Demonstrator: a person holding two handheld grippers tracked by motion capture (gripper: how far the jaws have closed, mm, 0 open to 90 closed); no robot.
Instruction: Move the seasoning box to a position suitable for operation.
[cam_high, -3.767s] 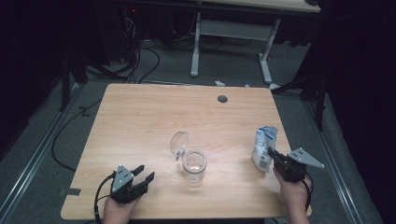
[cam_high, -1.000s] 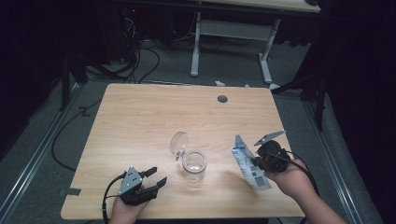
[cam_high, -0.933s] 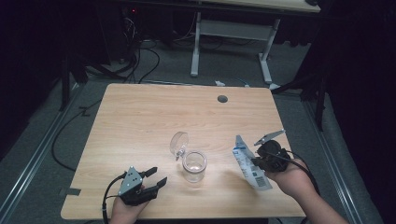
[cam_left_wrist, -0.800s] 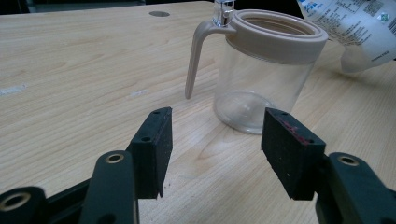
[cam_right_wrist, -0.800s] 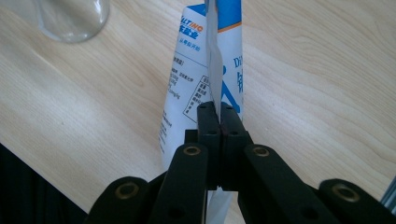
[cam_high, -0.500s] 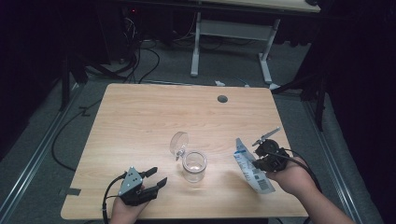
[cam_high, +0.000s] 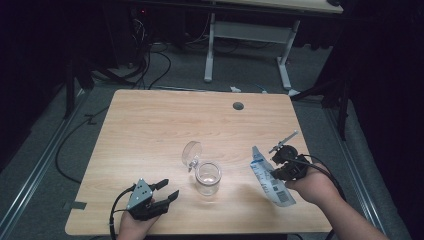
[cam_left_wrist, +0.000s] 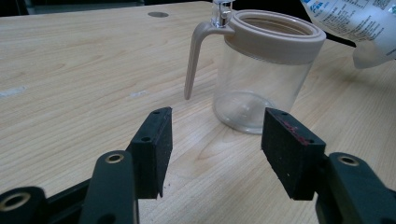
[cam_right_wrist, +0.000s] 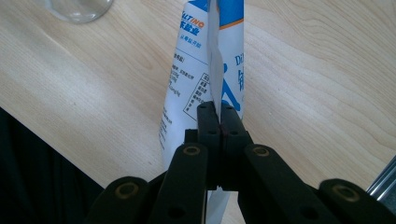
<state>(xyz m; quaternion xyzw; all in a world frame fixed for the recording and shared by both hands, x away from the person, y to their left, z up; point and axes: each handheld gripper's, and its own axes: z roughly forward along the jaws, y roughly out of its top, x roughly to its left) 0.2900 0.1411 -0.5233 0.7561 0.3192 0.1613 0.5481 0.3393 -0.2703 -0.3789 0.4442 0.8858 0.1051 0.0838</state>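
Tilting in the right gripper (cam_high: 280, 165), pouch (cam_high: 270, 176) slants toward jar (cam_high: 208, 177).

Landmark: light wood-grain rectangular counter (cam_high: 150, 130), rounded corners, with a round dark cable grommet hole (cam_high: 238, 106) near its far edge. Grey carpeted floor (cam_high: 180, 65) all around it. Beyond the far edge: second desk on a white metal T-leg frame (cam_high: 247, 45), top barely in shot. Black cables (cam_high: 150, 65) tangled on the floor far-left of the counter, one more cable (cam_high: 70, 145) looping along its left side. Silver floor rail (cam_high: 30, 175) runs left of the counter, another rail (cam_high: 357, 175) to the right. Room is dark, light falls on the counter.
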